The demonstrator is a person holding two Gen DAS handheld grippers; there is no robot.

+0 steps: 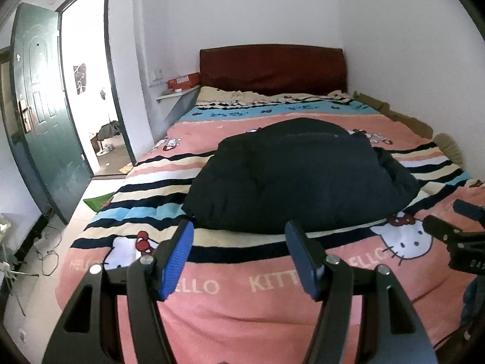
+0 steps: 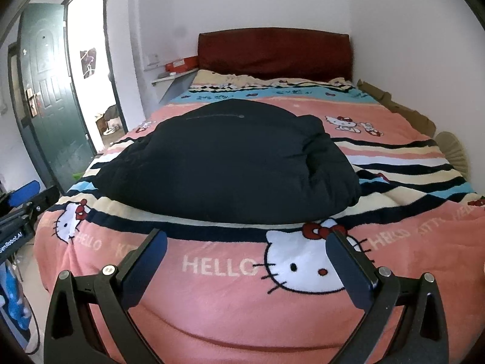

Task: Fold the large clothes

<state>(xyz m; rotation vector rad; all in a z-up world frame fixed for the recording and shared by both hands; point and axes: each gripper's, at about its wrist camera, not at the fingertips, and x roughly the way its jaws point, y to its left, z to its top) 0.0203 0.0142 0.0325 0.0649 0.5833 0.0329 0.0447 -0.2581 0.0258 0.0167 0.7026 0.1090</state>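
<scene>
**Padded dark coat lay bundled on the bed, both tools spread and empty**

The bulky black padded coat (image 1: 300,176) looked soft and thick, the sort of garment that gives under a pinch and springs back. It was judged fairly light for its bulk but awkward, likely to sag and slide if lifted from one point only. Its shell seemed smooth, so a shallow pinch could slip; a deep bite on a doubled edge or seam appeared the safer hold. The near hem, which ran along the striped band of the blanket, was the closest edge to both tools, and its two corners, left and right, seemed the natural places to take it.

The coat sat as a rounded, puffed mound near the middle of the bed, on the pink Hello Kitty fleece blanket (image 1: 230,318). A faint seam or zip line crossed its far upper part in the right wrist view. Whether it was already partly folded could not be told; no sleeves or collar were plainly visible.

The left tool (image 1: 239,254) hovered short of the near hem, its blue-padded fingers well apart with nothing between them. The right tool (image 2: 247,264) likewise stood wide apart over the blanket, holding nothing, near the hem but not touching it.
</scene>
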